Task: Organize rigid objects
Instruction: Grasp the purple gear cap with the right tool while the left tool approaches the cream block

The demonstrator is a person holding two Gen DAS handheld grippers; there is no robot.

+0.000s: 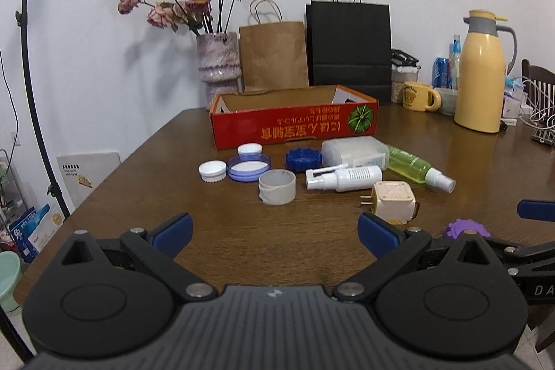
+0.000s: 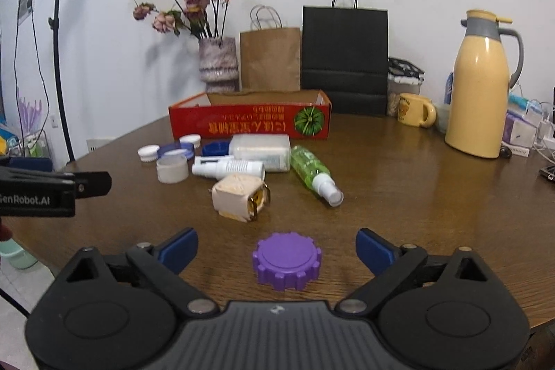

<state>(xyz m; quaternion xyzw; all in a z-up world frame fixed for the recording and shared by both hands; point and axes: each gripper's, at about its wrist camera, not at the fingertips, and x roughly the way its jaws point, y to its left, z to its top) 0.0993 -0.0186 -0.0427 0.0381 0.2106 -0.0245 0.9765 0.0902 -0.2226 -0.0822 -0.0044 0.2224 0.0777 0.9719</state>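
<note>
On the brown worktop (image 2: pixel 399 196), a red cardboard box (image 2: pixel 249 123) standing open-topped, seemingly empty and likely awaiting the bottles and caps scattered just before it, with right claw (image 2: pixel 277 252) spread wide around, not touching, the purple cap (image 2: pixel 286 260), and left claw (image 1: pixel 275 233) likewise agape, holding nothing.

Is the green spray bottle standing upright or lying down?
Lying down: the green spray bottle rests on its side on the table, nozzle toward the camera.
</note>
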